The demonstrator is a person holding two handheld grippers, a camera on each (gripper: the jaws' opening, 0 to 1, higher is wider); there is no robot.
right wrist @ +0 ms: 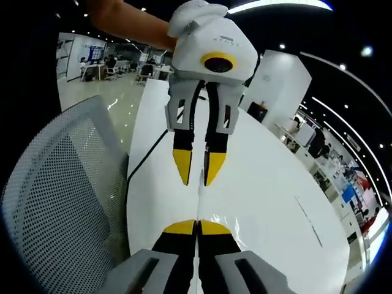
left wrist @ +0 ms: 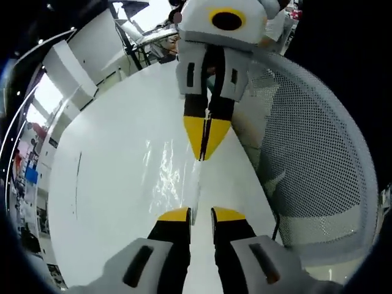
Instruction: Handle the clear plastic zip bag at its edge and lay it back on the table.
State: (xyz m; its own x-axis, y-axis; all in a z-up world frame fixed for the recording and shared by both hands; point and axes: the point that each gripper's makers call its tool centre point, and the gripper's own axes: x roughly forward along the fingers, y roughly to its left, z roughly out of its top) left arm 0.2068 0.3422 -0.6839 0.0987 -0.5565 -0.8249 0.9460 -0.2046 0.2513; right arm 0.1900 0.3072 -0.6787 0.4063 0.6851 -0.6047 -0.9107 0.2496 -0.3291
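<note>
White table (left wrist: 110, 202): right tongs (right wrist: 197, 228) clamp the zip bag (left wrist: 174, 168) edge, left tongs (left wrist: 201, 214) parted; thin film could slip free.

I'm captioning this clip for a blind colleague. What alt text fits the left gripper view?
The yellow-tipped right tongs, reaching in from the far side, are shut on the edge of a clear plastic zip bag above a white table. The left tongs are open around its near edge, beside a white mesh office chair.
</note>
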